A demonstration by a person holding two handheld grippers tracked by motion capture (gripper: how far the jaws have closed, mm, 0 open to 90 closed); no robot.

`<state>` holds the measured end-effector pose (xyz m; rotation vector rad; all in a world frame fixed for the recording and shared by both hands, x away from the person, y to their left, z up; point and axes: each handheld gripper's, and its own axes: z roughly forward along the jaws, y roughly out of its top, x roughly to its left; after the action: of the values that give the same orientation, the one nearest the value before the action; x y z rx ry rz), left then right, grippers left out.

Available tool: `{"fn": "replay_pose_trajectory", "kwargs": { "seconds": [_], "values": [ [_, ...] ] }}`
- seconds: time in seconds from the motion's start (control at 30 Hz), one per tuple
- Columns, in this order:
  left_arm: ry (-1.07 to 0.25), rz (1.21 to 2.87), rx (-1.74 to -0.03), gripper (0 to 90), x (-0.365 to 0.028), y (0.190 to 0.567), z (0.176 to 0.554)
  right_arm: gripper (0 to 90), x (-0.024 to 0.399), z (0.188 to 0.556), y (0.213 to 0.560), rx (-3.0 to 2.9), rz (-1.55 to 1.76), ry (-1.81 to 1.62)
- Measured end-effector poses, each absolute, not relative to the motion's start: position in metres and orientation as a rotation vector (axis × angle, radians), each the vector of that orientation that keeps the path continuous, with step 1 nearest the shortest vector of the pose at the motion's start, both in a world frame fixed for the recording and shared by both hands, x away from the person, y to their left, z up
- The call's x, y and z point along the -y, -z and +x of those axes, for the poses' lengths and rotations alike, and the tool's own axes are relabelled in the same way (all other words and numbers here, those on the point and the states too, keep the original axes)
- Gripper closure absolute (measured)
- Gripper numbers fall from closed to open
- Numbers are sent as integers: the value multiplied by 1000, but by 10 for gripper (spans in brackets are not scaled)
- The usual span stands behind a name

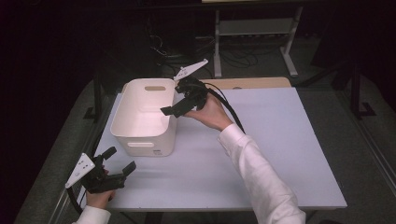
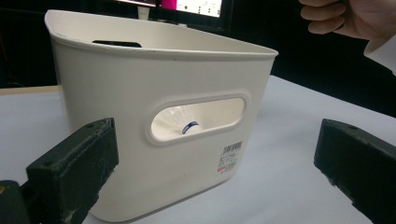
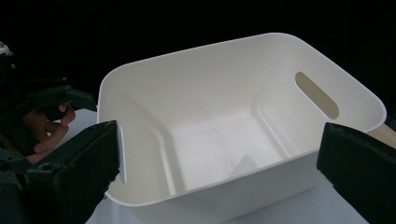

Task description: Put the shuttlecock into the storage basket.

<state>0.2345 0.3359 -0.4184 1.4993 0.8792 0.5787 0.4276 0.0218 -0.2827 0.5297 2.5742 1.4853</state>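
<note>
Both our grippers, left (image 1: 120,161) and right (image 1: 173,110), gaped wide, holding nothing. We saw the bin (image 1: 140,136) on the table (image 1: 261,154), a shuttlecock (image 2: 183,122) inside it.

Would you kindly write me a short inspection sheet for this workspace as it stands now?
Surface: pale grey rectangular table, bare around the bin.
Job's things: cream plastic bin with handle slots, upright; white shuttlecock with blue band inside.
Clutter: nothing seen.
Grippers: right tongs open over the bin's rim, holding nothing; left tongs open, at the near left edge.
Cables: black cable trails from right tongs.
Surroundings: dark; white frame behind.
</note>
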Motion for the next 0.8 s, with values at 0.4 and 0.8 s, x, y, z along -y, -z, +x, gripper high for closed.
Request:
{"fn": "replay_pose_trajectory", "kwargs": {
  "seconds": [0.4,0.8],
  "values": [
    [-587,1511,-877,0,-336,419,235,0,-1,425,287,-2554,577,-1484],
    [-580,1506,-881,0,-335,419,236,0,23,421,294,-2528,661,-1512]
  ]
}}
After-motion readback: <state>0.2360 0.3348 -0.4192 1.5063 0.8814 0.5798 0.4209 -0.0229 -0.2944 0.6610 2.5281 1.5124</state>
